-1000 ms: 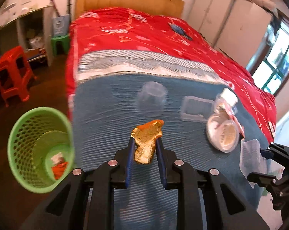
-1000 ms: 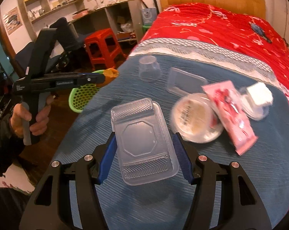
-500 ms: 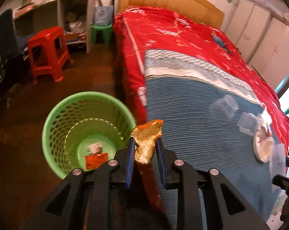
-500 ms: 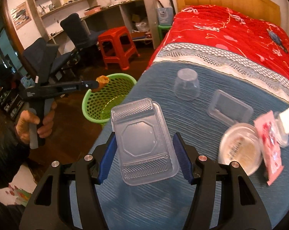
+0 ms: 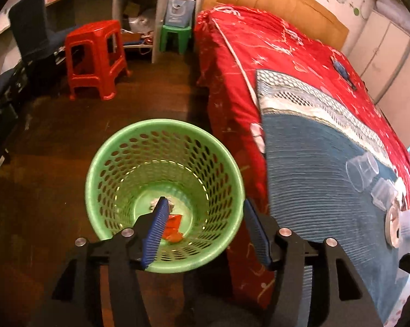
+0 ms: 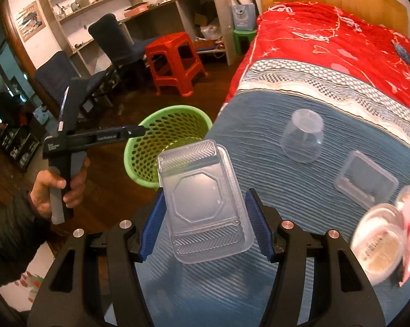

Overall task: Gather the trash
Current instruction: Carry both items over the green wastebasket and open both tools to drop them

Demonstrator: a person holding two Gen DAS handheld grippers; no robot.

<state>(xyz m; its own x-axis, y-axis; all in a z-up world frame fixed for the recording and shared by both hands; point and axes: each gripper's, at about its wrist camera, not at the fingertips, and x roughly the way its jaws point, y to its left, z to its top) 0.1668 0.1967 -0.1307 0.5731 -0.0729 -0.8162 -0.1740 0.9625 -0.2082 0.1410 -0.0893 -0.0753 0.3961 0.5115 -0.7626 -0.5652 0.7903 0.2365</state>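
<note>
Left gripper [image 5: 205, 204] angled down, jaws opening, seemingly empty, right gripper [image 6: 205, 193] jaws clamped

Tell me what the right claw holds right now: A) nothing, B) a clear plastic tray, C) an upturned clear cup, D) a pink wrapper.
B: the right claw is clamped on both sides of a clear plastic tray, lifted above the blue blanket.

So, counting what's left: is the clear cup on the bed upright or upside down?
Upside down: the clear cup rests rim-down on the blue blanket.
</note>
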